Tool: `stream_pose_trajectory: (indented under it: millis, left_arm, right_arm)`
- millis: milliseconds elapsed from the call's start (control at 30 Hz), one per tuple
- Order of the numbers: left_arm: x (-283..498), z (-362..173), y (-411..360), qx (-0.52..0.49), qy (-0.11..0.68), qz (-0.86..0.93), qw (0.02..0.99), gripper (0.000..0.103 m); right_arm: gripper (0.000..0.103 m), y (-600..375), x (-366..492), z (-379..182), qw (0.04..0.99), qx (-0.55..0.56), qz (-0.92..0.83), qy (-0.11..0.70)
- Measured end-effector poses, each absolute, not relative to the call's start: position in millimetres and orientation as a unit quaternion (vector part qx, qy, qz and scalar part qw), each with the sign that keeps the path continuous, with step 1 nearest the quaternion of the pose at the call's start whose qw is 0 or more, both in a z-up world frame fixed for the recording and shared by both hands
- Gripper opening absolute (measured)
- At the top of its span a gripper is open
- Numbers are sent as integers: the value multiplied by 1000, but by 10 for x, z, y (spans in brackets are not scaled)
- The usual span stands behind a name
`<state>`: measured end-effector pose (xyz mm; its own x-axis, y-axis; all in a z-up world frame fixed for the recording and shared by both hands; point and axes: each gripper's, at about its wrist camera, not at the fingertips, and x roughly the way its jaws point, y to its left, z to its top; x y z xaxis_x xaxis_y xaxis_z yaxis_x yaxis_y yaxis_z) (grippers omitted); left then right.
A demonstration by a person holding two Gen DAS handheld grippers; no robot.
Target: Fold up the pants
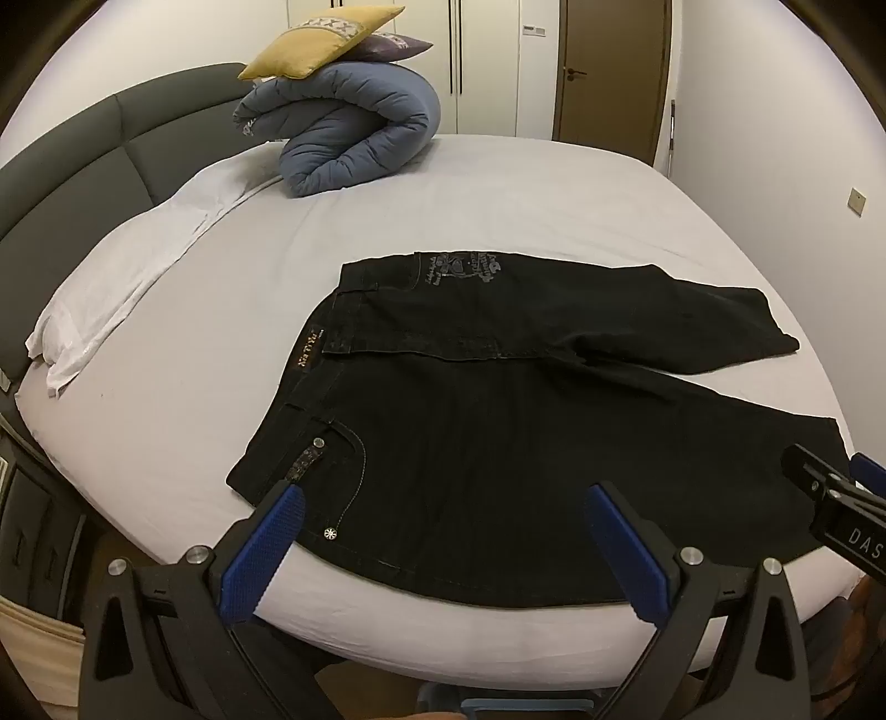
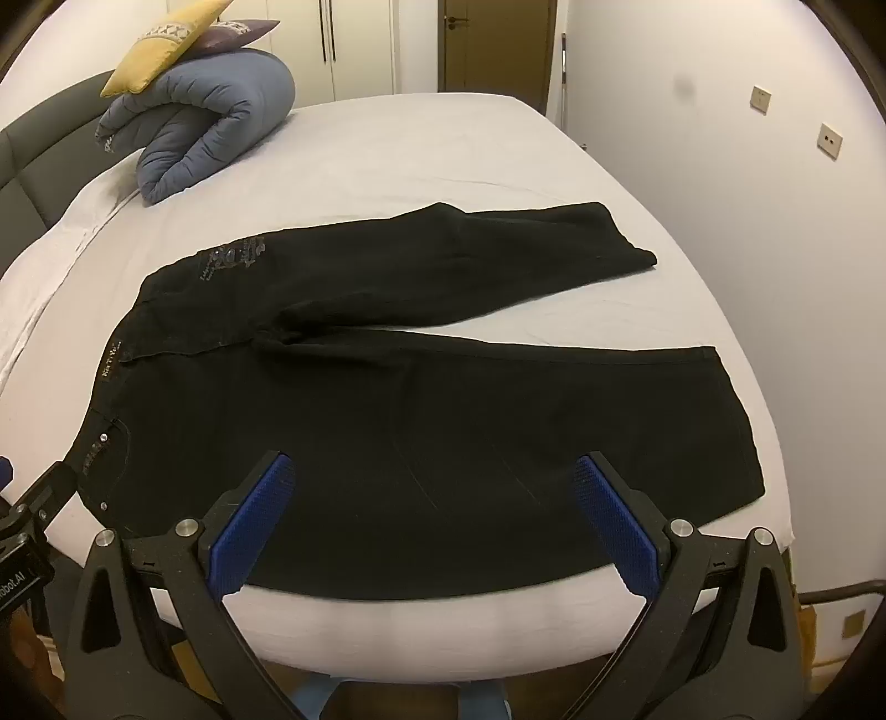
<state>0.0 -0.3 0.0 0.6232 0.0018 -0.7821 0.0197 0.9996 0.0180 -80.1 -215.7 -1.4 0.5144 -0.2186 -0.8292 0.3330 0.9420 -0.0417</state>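
Two hand-held grippers: the left hand-held gripper (image 1: 443, 545) and the right hand-held gripper (image 2: 434, 520) hang over the near edge of the bed (image 1: 498, 221), both tilted down, jaws spread wide, nothing between the blue pads
Pants: the black pants (image 2: 387, 421) lie flat on the bed's pale sheet, waistband (image 1: 307, 354) toward the headboard side, legs running the other way
Why laid so: spread out with the two legs parted in a narrow V, likely so that one leg can be brought over the other for a first fold
Why held so: each gripper sits above its own part of the near leg, the left by the pocket (image 1: 338, 482) and hip, the right further down toward the hem (image 2: 736, 421), which looks like a stance for lifting one long edge together
Progress: no fold made yet, judging by the flat garment
Around: a rolled blue quilt (image 1: 354, 133) with a yellow cushion (image 1: 315, 44) on top, well apart from the pants; a white pillow (image 1: 127, 277) along the headboard
In the way: nothing lies on the pants or between them and the grippers; the near leg reaches the mattress edge, so it could slip off when pulled
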Motion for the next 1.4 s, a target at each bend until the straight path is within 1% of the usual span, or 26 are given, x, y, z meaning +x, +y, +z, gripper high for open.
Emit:
stream_pose_trajectory:
  millis: [1400]
  left_arm:
    - [-37,-45,47,18,434,-6,901,103]
  right_arm:
    - [103,-2069,-777,-96,867,45,-156,471]
